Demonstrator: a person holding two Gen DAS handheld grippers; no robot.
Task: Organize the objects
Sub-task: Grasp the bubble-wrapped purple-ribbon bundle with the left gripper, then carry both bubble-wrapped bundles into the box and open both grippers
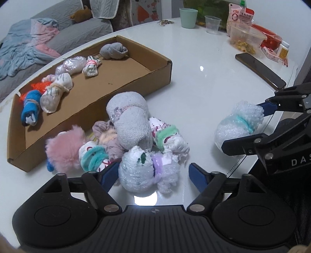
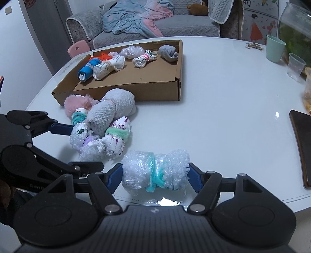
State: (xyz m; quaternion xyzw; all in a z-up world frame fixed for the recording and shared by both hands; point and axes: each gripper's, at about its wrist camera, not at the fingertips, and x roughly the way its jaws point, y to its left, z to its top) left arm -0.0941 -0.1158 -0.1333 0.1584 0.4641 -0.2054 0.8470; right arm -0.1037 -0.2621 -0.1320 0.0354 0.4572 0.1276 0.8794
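A pile of tied bundles lies on the white table (image 1: 204, 93) in front of a shallow cardboard box (image 1: 155, 79) that holds several more bundles. My left gripper (image 1: 151, 173) stands open around a bubble-wrap bundle with a purple tie (image 1: 136, 171) at the pile's near edge. Its left pad touches the bundle; a gap shows at the right pad. A grey sock roll (image 1: 132, 120) and a pink fluffy bundle (image 1: 64, 149) lie just behind. My right gripper (image 2: 154, 175) is shut on a bubble-wrap bundle with a teal tie (image 2: 155, 167), to the right of the pile and low over the table.
A dark phone (image 1: 260, 70) lies at the right of the table. A green cup (image 1: 188, 17), a clear cup (image 1: 212, 24) and a snack tub (image 1: 245, 39) stand at the far edge. A sofa (image 2: 175, 27) with blankets is beyond the table.
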